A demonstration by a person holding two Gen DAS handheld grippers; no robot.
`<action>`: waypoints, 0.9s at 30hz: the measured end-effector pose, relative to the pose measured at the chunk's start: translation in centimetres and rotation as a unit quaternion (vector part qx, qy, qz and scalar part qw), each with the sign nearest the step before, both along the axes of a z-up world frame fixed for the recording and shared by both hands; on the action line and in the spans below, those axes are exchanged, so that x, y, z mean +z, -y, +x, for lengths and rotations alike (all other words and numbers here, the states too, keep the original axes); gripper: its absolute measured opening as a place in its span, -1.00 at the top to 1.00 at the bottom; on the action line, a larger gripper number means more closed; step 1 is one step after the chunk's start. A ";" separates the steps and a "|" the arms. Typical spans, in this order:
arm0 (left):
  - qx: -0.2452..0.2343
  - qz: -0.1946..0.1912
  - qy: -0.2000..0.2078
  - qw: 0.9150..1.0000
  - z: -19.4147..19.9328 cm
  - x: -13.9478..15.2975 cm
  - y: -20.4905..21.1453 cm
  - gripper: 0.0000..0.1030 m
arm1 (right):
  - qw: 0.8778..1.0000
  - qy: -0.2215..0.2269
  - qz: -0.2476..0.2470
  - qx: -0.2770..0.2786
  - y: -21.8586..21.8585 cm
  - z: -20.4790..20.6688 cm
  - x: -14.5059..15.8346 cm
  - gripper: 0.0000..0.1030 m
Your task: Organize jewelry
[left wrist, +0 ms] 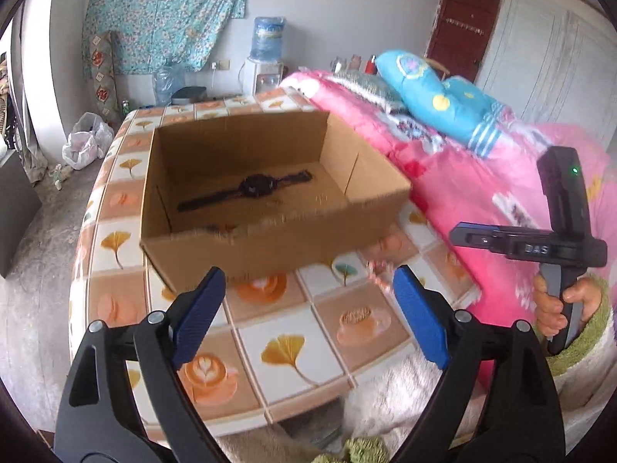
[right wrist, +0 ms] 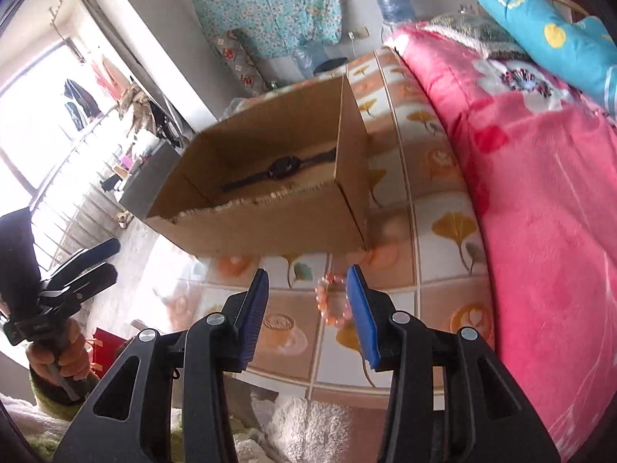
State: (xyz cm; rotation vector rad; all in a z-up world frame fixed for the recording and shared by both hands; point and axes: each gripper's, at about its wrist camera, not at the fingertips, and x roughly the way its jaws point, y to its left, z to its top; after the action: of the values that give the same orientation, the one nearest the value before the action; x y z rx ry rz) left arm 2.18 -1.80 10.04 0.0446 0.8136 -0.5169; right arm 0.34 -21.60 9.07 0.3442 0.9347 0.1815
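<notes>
An open cardboard box (left wrist: 270, 239) stands on the tiled-pattern sheet (left wrist: 285, 347). A black wristwatch (left wrist: 250, 187) lies flat inside it; it also shows in the right wrist view (right wrist: 281, 169). A pink bead bracelet (right wrist: 331, 303) lies on the sheet in front of the box, next to my right gripper's right finger; in the left wrist view it is a blur (left wrist: 380, 276). My left gripper (left wrist: 310, 308) is open and empty, just before the box. My right gripper (right wrist: 308, 308) is open above the sheet, with the bracelet between its fingers and close to the right one.
A pink floral quilt (left wrist: 462, 177) and a blue pillow (left wrist: 443, 96) lie to the right of the box. The other gripper shows in each view, right one (left wrist: 540, 247), left one (right wrist: 77, 270). The sheet's near edge drops to a white fleece (right wrist: 308, 424).
</notes>
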 end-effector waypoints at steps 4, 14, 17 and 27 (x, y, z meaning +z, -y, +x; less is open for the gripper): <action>0.029 0.051 -0.038 0.998 -0.1 -4.1 0.6 -0.70 | 0.999 -0.042 -0.011 0.003 -1.1 1.0 -3.7 0.19; 0.093 0.131 -0.130 0.978 2.5 -11.7 1.2 -0.70 | 0.991 -0.078 -0.111 0.010 -3.4 3.2 -6.8 0.35; 0.088 0.132 -0.141 0.977 2.8 -12.3 1.1 -0.70 | 0.987 -0.083 -0.138 0.009 -3.8 3.5 -7.2 0.37; 0.102 0.139 -0.150 0.974 3.4 -12.6 0.3 -0.71 | 0.981 -0.095 -0.167 0.025 -4.9 3.9 -7.9 0.58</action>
State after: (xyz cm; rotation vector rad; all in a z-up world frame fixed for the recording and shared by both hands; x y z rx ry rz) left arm 5.58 -2.07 -2.60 0.1420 1.1700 -0.2136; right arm 4.22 -16.68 1.14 0.0278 1.1429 0.0357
